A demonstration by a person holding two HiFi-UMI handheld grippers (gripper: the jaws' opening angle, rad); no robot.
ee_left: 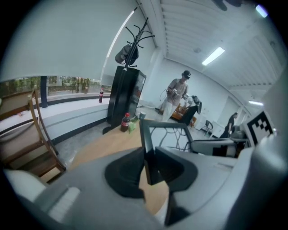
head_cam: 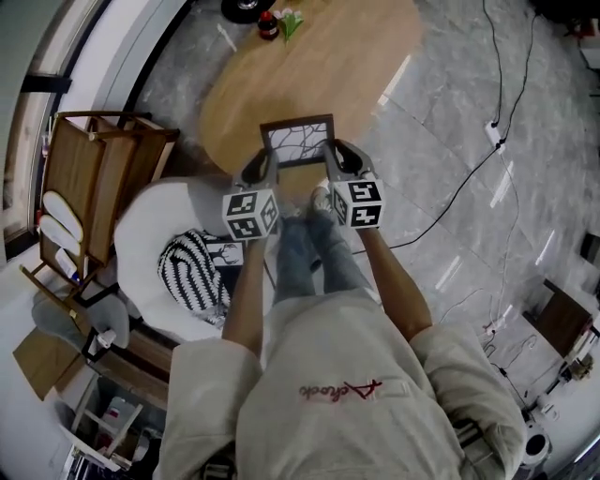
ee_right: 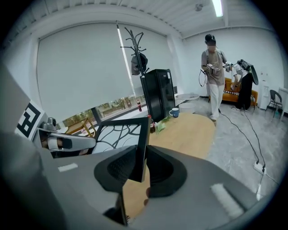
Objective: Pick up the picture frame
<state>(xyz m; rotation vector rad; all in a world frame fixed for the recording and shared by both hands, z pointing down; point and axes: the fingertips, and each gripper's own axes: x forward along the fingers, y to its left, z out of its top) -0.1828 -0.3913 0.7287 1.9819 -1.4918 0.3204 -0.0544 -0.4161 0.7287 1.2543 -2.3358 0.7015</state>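
Note:
The picture frame (head_cam: 298, 141) is dark-edged with a white branch pattern, and it hangs in the air above the near end of the oval wooden table (head_cam: 356, 66). My left gripper (head_cam: 267, 161) is shut on its left edge and my right gripper (head_cam: 330, 155) is shut on its right edge. In the left gripper view the frame (ee_left: 164, 132) stands upright, its edge pinched between the black pads of that gripper (ee_left: 150, 166). The right gripper view shows the frame (ee_right: 119, 134) clamped the same way by the right gripper (ee_right: 141, 168).
A cola bottle (head_cam: 268, 25) and green packet (head_cam: 291, 21) sit at the table's far end. A white round chair (head_cam: 169, 234) with a striped cushion (head_cam: 192, 272) and a wooden rack (head_cam: 89, 178) stand left. Cables (head_cam: 469, 178) cross the floor right. A person (ee_right: 213, 76) stands in the background.

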